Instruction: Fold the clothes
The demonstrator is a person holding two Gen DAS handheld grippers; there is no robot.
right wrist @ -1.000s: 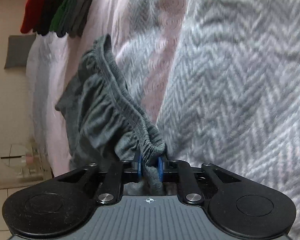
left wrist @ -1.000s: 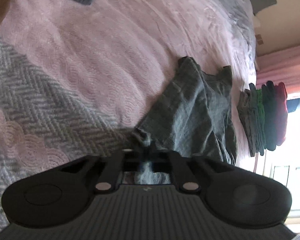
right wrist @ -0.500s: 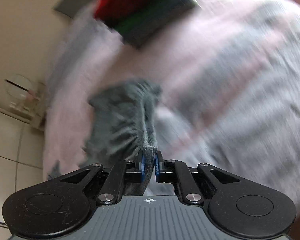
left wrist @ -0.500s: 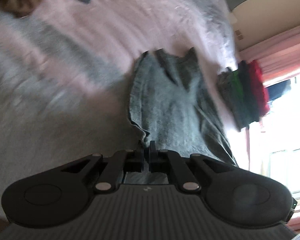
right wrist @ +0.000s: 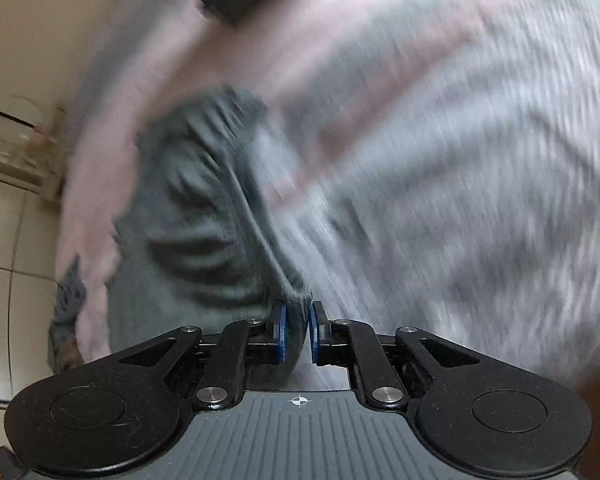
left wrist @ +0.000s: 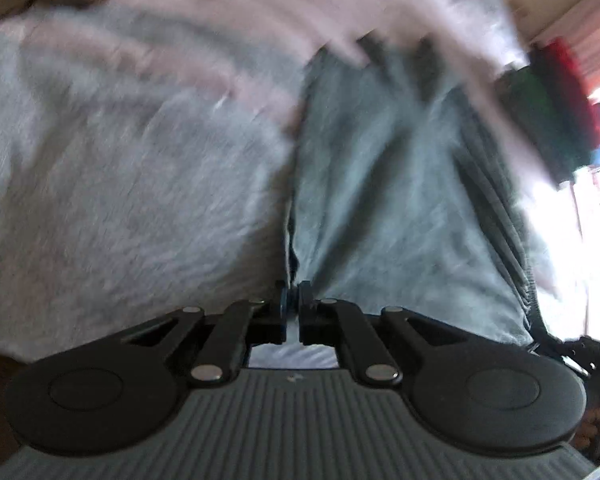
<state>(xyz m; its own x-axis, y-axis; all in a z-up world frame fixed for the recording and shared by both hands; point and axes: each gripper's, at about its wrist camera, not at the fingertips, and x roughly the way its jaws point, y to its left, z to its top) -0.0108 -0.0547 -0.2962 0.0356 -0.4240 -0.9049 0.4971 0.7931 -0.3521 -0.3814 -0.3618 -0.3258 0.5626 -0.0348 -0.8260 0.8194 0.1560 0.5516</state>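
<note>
The grey-blue cotton garment with a gathered elastic waistband (left wrist: 384, 184) lies spread over the pink and grey herringbone-patterned bedspread (left wrist: 120, 184), stretched out from the left gripper (left wrist: 292, 295) toward the far side of the bed; half a second ago it looked narrower and sat farther off, and a second ago it was a crumpled heap. The left gripper's jaws are nearly closed, pinching the garment's near edge, as they were in the earlier frames. In the right wrist view the right gripper (right wrist: 297, 322) has its blue-padded jaws pressed on the bunched waistband of the garment (right wrist: 204, 216), the same hold as before, with the fabric now hanging broader to the left of the jaws. Beyond the garment, at its far right in the left view, stands the stack of folded clothes in red, green and dark colours (left wrist: 556, 108), closer to the frame edge than half a second ago. Both views are heavily motion-blurred, more than the earlier left view.
</note>
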